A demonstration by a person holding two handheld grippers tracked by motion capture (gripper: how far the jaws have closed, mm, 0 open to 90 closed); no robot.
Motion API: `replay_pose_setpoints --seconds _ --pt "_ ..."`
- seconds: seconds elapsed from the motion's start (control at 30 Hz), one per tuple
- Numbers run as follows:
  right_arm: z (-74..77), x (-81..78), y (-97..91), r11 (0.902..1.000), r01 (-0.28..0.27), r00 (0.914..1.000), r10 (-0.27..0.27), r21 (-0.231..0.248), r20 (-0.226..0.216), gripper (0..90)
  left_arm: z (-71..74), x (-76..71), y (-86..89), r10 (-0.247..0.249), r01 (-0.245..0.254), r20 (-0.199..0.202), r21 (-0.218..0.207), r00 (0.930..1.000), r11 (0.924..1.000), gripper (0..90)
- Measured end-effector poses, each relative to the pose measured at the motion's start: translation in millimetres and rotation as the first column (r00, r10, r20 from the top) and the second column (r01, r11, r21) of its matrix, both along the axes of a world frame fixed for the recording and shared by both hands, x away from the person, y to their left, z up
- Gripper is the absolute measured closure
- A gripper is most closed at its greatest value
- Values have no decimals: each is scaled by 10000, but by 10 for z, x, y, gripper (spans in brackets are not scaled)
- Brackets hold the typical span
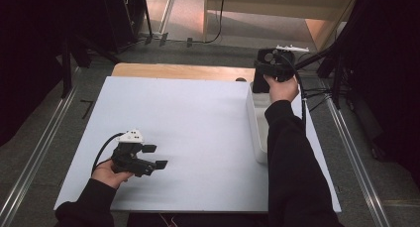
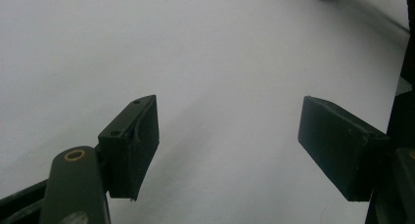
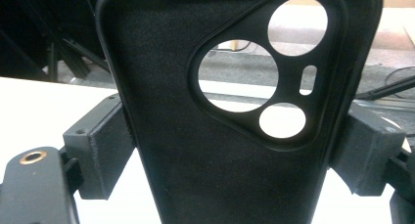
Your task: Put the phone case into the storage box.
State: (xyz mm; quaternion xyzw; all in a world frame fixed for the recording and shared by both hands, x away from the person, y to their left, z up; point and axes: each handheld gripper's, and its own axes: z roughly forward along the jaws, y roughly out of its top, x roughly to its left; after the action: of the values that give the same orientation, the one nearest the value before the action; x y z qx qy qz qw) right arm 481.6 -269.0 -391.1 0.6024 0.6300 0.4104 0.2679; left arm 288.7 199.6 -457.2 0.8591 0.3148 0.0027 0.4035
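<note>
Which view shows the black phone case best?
The right gripper view: the phone case stands close up between the right tool's jaws, with its camera cutouts plain. The high view shows it as a small dark shape below that tool, over the white bin's far end.

A: What lies on the white rectangular table (image 1: pixel 198 133)?

B: A long white plastic tray (image 1: pixel 256 123) along its right edge. The left gripper (image 1: pixel 157 156), black with 2 jaws set apart, hovers near the front left corner.

A: And the other hand?

B: The right gripper (image 1: pixel 261 83) sits at the tray's far end, by the far right corner, gripping a black flat object (image 1: pixel 260 81); I cannot tell what.
</note>
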Motion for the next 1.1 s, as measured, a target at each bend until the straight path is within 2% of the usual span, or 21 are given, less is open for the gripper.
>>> replay_pose_setpoints --seconds 0.13,0.27,0.43,0.53,0.7,1.1 --pt "-79 4 1 10000 -4 9999 5 94 -118 121 0 3 1 18 -18 -11 -41 10000 10000 231" --pt "-143 -17 -7 9998 58 10000 -58 196 0 121 1 1 -1 30 -30 14 -64 10000 10000 231" --pt "-198 -16 -6 9996 56 10000 -53 282 -84 120 1 1 -6 17 -17 4 -50 10000 10000 231" --pt "-240 -15 -3 9998 9 9999 -5 220 -171 120 -1 3 -7 -6 6 12 -22 10000 10000 231" --pt "-324 -6 -17 9985 70 9990 -46 544 -454 118 0 2 -6 -15 15 5 -23 10000 10000 231" --pt "-453 -2 13 9984 137 9969 -94 547 -781 113 -1 6 -7 -59 59 29 -3 10000 10000 231"
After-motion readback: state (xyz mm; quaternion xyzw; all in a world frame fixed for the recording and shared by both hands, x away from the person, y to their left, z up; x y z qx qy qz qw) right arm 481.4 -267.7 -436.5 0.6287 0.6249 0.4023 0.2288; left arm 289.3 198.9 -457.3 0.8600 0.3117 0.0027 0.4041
